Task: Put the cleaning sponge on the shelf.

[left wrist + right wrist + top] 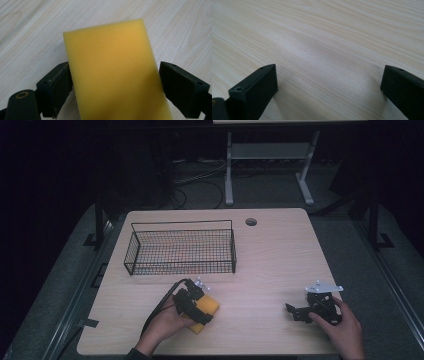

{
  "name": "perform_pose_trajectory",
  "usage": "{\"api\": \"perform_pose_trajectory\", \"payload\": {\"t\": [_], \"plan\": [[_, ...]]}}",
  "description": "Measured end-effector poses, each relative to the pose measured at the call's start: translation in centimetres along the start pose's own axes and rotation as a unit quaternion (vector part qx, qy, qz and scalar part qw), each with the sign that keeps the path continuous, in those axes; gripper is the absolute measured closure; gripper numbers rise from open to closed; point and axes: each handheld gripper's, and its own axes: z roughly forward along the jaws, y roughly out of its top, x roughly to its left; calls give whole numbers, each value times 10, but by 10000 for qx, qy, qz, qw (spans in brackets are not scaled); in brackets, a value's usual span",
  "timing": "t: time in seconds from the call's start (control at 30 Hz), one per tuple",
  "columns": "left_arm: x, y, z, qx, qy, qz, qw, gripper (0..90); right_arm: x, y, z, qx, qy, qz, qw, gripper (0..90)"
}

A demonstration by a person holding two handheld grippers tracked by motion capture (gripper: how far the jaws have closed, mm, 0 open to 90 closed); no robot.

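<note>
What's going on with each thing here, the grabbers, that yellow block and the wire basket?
Left gripper: jaws touching both sides of the yellow sponge.
Yellow sponge: between those jaws, on the table.
Right gripper: open, nothing between its jaws, low over bare table.
Wire basket: upright, empty, untouched.

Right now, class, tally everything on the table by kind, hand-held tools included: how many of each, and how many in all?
Yellow sponge: 1
Black wire basket: 1
Hand-held claws: 2, the left claw astride the sponge, the right claw open over bare table
Total: 4
</note>
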Motion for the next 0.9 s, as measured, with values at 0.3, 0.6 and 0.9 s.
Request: {"api": "perform_pose_trajectory", "payload": {"t": [0.3, 0.6, 0.9], "plan": [[0, -1, 4, 74, 37, 60, 9999, 130, 0, 0, 0, -1, 0, 0, 10000, 2], [-1, -1, 4, 69, 95, 87, 9999, 141, 0, 0, 0, 0, -1, 0, 10000, 2], [-3, -2, 2, 71, 158, 179, 9997, 191, 0, 0, 0, 1, 0, 0, 10000, 2]]}}
